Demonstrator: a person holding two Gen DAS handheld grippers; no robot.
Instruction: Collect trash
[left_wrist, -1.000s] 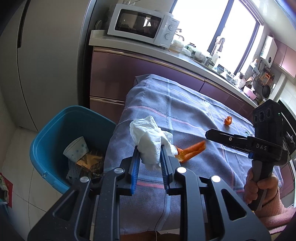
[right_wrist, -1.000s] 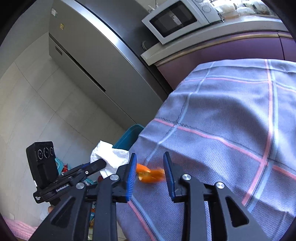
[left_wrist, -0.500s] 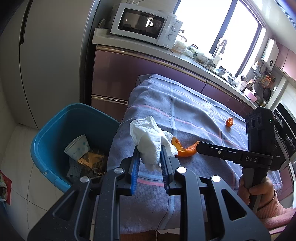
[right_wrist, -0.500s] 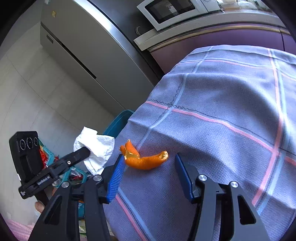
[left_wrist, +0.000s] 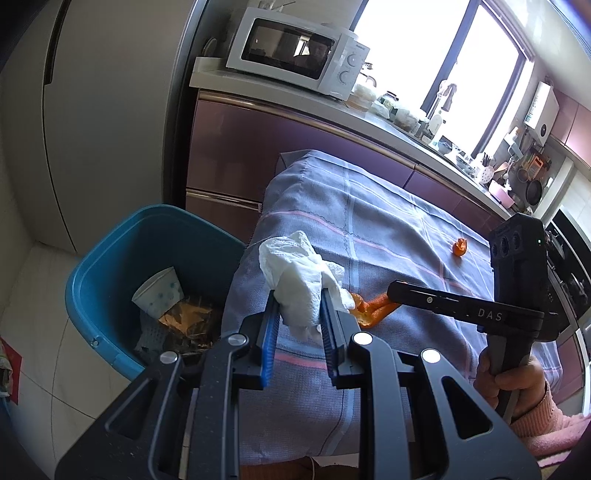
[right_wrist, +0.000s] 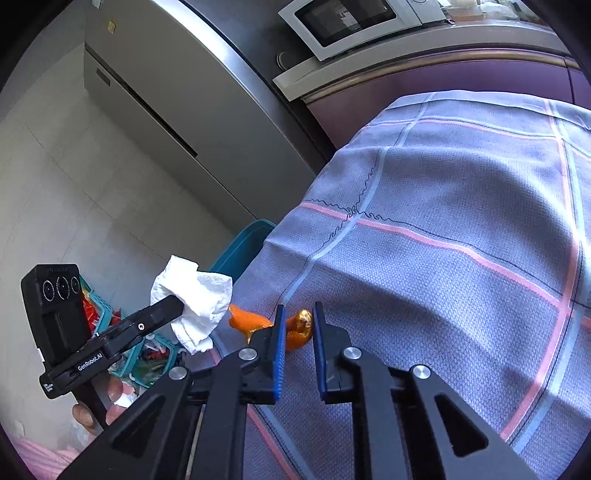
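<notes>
Tabletop (left_wrist: 399, 236) w/ grey-blue checked cloth, pink and pale blue stripes, set in a kitchen. Behind it: purple cabinets, a white microwave (left_wrist: 295, 48) on the counter, bright window at right, tall grey fridge (left_wrist: 92, 110) at left. Pale tiled floor. Blue bin (left_wrist: 110, 258) stands on the floor just beside the tabletop's left edge; inside, a paper cup (left_wrist: 159, 292) and brownish scraps.

Left hand-held gripper (left_wrist: 297, 321) is level, pointing fwd over the tabletop's near-left corner, close to the bin. Its blue-padded jaws are narrowly apart and pinch a crumpled white tissue (left_wrist: 299, 280), which bulges up above the pads and hangs a little below.

Right hand-held gripper (right_wrist: 298, 325) reaches in from the right, gripped by a hand in a pink sleeve (left_wrist: 513, 380). Tips sit low on the cloth. Jaws nearly closed around one end of an orange peel (right_wrist: 295, 330); pads look to be touching it, but can't tell if it's clamped firmly.

The peel is a curled strip, bright orange outside, paler inside, lying on the cloth near the left edge, its other end poking out toward the tissue. A second, small orange peel bit (left_wrist: 460, 247) lies well apart, farther back on the tabletop.
</notes>
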